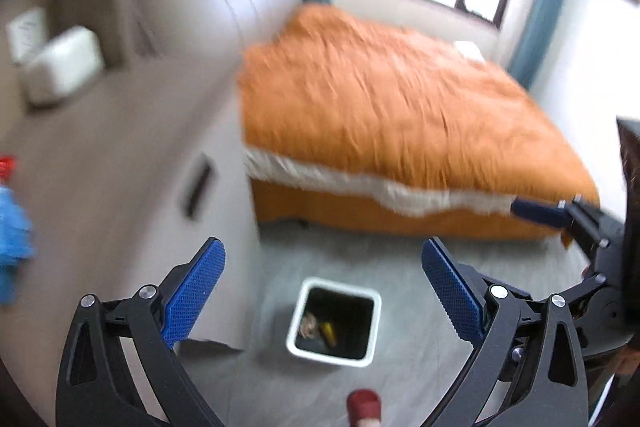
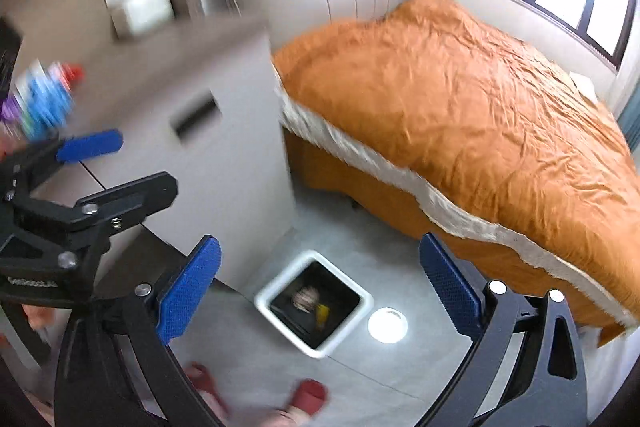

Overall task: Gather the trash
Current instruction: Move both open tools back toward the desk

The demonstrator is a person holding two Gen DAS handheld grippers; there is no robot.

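Observation:
A white square trash bin (image 1: 335, 321) with a black liner stands on the grey floor below both grippers; it also shows in the right wrist view (image 2: 314, 310). Inside lie a yellow item (image 1: 329, 331) and a crumpled brownish piece (image 1: 307, 325). My left gripper (image 1: 323, 289) is open and empty above the bin. My right gripper (image 2: 319, 287) is open and empty above the bin too. A blurred blue wrapper with a red-capped item (image 2: 46, 99) lies on the beige nightstand top (image 2: 132, 67); it shows at the left edge of the left wrist view (image 1: 12, 227).
A bed with an orange cover (image 2: 460, 115) stands right of the nightstand. A white box (image 2: 144, 9) sits at the nightstand's back. The person's red slippers (image 2: 306, 397) are near the bin. A bright light spot (image 2: 387, 325) lies on the floor.

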